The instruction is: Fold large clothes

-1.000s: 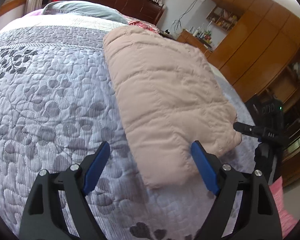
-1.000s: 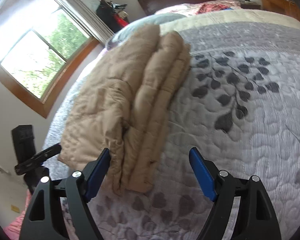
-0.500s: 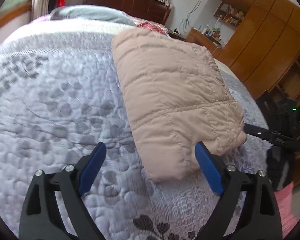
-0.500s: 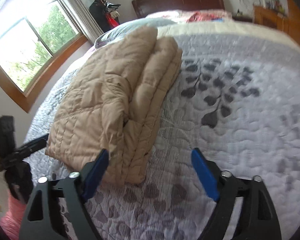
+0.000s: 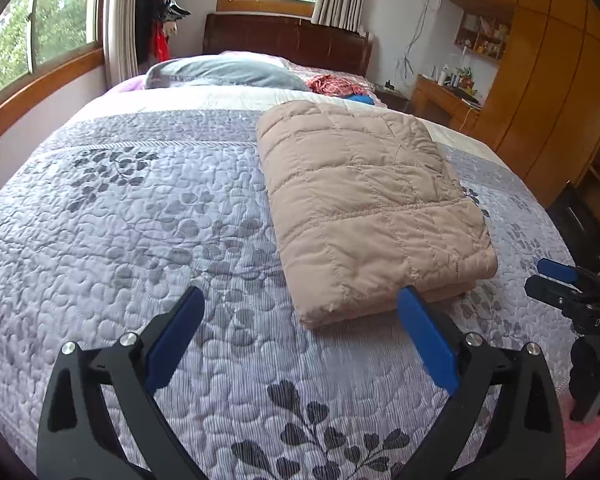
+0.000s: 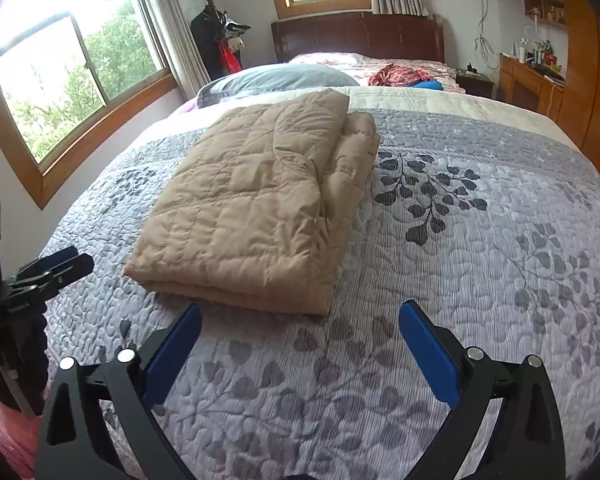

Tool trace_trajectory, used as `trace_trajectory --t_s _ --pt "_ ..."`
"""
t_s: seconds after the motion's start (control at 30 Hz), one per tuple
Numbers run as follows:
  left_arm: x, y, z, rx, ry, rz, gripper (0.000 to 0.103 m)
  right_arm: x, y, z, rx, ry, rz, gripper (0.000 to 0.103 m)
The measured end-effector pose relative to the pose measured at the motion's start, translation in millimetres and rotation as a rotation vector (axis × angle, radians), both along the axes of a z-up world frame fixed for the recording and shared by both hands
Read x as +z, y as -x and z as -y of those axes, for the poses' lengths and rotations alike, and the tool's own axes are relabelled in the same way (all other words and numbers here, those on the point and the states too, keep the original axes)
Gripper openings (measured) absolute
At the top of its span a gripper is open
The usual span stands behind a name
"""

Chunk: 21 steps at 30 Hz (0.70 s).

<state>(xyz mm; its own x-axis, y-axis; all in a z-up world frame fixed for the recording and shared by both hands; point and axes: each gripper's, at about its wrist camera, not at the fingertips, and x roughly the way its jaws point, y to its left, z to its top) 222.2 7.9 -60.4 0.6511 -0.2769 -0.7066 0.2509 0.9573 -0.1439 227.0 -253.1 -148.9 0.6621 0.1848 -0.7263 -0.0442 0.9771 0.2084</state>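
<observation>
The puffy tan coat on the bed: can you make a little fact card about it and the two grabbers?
coat: puffy tan coat, folded into a neat rectangle
where: flat on the grey leaf-pattern quilt
left gripper: jaws opening, nothing between them, coat just beyond the tips
right gripper: jaws opening, nothing between them, off the coat
behind: grey pillow near the headboard
folding: looks finished

both grippers pulled up and back, left gripper (image 5: pixel 298 314) and right gripper (image 6: pixel 300 326) jaws opening wider, empty, folded jacket (image 5: pixel 370 204) now higher in frame
</observation>
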Motion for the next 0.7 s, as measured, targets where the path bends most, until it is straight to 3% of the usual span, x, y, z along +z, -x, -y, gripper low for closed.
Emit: trace_trajectory --t_s 0.7 --pt "19 58 0 0.049 -0.073 0.090 0.097 10 44 -22 -0.031 0.037 0.029 0.099"
